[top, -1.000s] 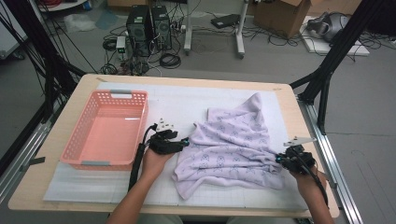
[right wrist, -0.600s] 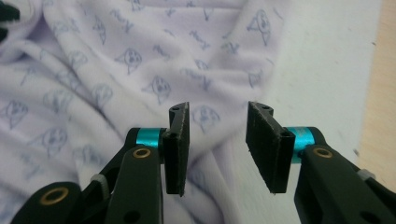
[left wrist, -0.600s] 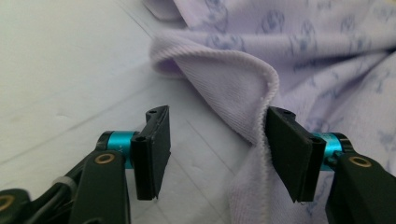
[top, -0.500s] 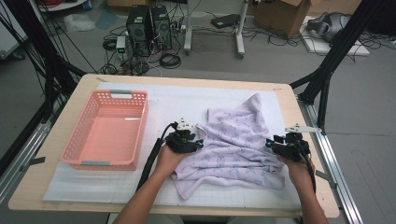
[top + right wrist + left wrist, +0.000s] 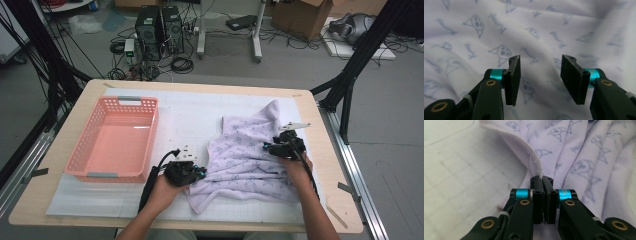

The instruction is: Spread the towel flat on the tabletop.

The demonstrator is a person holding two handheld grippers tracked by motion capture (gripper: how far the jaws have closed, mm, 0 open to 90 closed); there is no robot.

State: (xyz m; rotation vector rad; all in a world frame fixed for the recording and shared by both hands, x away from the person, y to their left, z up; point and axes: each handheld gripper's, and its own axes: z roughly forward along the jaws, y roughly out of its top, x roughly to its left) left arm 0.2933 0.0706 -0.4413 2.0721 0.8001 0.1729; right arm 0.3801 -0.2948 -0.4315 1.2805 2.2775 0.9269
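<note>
A pale lilac cloth (image 5: 245, 160) printed with small blue figures lies crumpled on the right half of the white mat. At its left edge my left gripper (image 5: 202, 172) has just been closing and is now shut on the cloth. In the left gripper view the jaws (image 5: 542, 180) meet on the ribbed hem of the cloth (image 5: 579, 150). My right gripper (image 5: 267, 146) sits over the cloth's right side. Its jaws have just been opening. In the right gripper view the gripper (image 5: 540, 65) stands open above the printed cloth (image 5: 536, 25), with nothing pinched between the jaws.
A pink plastic basket (image 5: 120, 102) stands with nothing in it on the left of the mat (image 5: 190, 115). The wooden table edge (image 5: 330, 165) runs close on the right. Black frame legs, computers and cables are on the floor beyond.
The left gripper went right to the cloth's edge, then drew back toward the person. The right gripper left the cloth's right corner and moved left and away, onto the cloth.
</note>
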